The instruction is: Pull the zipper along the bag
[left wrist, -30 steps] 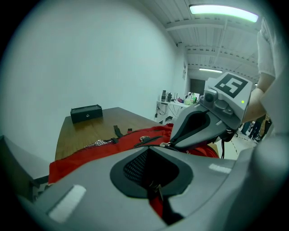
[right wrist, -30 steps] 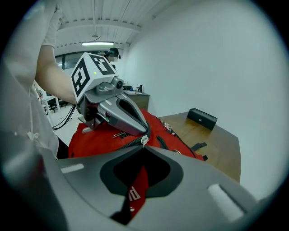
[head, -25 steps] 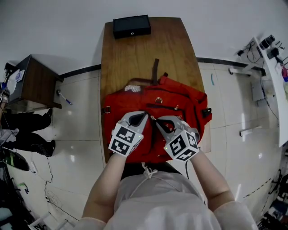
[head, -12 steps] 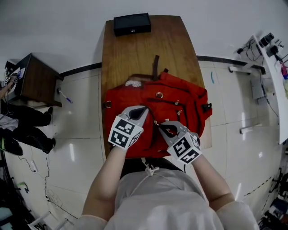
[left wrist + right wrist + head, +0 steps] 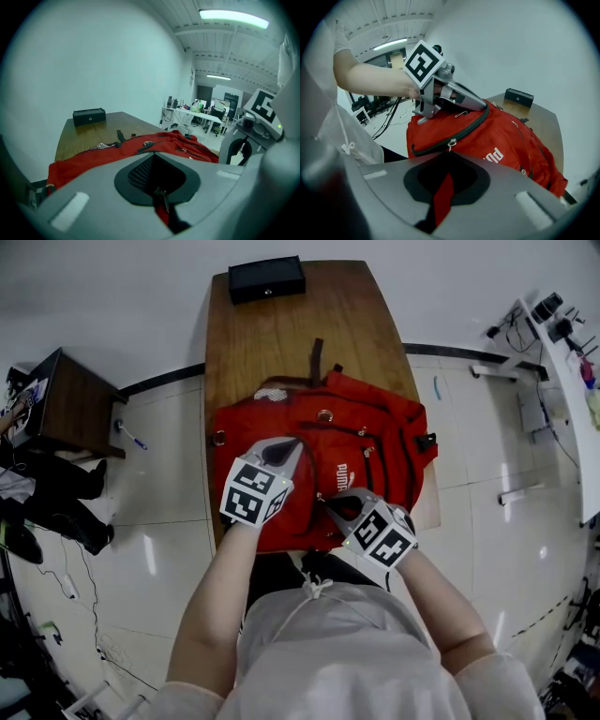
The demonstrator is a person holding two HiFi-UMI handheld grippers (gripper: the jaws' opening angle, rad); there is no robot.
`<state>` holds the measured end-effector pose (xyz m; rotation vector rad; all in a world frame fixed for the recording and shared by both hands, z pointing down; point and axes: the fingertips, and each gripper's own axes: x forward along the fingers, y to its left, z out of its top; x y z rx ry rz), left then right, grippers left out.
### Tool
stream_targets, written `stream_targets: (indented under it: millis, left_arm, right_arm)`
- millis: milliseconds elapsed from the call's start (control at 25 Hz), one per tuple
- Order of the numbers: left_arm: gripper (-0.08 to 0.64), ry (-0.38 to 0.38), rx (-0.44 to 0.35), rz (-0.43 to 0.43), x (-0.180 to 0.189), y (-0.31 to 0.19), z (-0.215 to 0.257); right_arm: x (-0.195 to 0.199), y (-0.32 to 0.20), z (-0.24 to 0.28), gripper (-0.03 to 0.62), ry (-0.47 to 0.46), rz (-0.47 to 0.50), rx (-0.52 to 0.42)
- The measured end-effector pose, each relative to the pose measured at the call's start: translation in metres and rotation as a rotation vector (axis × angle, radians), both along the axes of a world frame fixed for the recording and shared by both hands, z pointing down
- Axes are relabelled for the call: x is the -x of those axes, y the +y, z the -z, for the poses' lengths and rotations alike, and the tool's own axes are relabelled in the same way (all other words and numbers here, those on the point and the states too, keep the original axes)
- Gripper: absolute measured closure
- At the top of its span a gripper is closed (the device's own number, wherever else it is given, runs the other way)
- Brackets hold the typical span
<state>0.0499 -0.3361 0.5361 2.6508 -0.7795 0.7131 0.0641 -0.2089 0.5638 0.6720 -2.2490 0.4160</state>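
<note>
A red backpack (image 5: pixel 366 442) lies flat on the wooden table (image 5: pixel 281 343). My left gripper (image 5: pixel 286 451) rests on the bag's left half. Its jaws are shut on a small metal zipper pull (image 5: pixel 161 193) together with a fold of red fabric. My right gripper (image 5: pixel 330 502) is at the bag's near edge, shut on a strip of the bag's red fabric (image 5: pixel 443 194). In the right gripper view a dark zipper track (image 5: pixel 464 133) curves across the bag (image 5: pixel 501 136) up to the left gripper (image 5: pixel 459 101). A second metal slider (image 5: pixel 450 143) hangs on that track just ahead of my right jaws.
A black box (image 5: pixel 267 279) sits at the table's far end. A dark side cabinet (image 5: pixel 66 404) stands on the floor to the left. The bag's brown strap (image 5: pixel 316 360) lies on the wood behind it. Desks and cables line the room's right side.
The two grippers have drawn apart: the left one moved away from me across the bag, the right one came back toward the near edge.
</note>
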Motion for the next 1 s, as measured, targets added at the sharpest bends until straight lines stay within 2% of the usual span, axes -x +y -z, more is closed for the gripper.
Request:
stream_targets:
  millis: [400, 640, 1000]
  left_arm:
    - [0.554, -0.002, -0.039, 0.003, 0.0, 0.001, 0.001]
    - [0.554, 0.008, -0.047, 0.004, -0.001, 0.001, 0.002]
    - [0.554, 0.03, -0.035, -0.005, 0.001, 0.004, 0.001]
  right_arm:
    - [0.021, 0.058, -0.02, 0.583, 0.001, 0.101, 0.136]
    - [0.035, 0.073, -0.026, 0.583, -0.016, 0.137, 0.21]
    - [0.059, 0.079, -0.033, 0.581, -0.039, 0.161, 0.234]
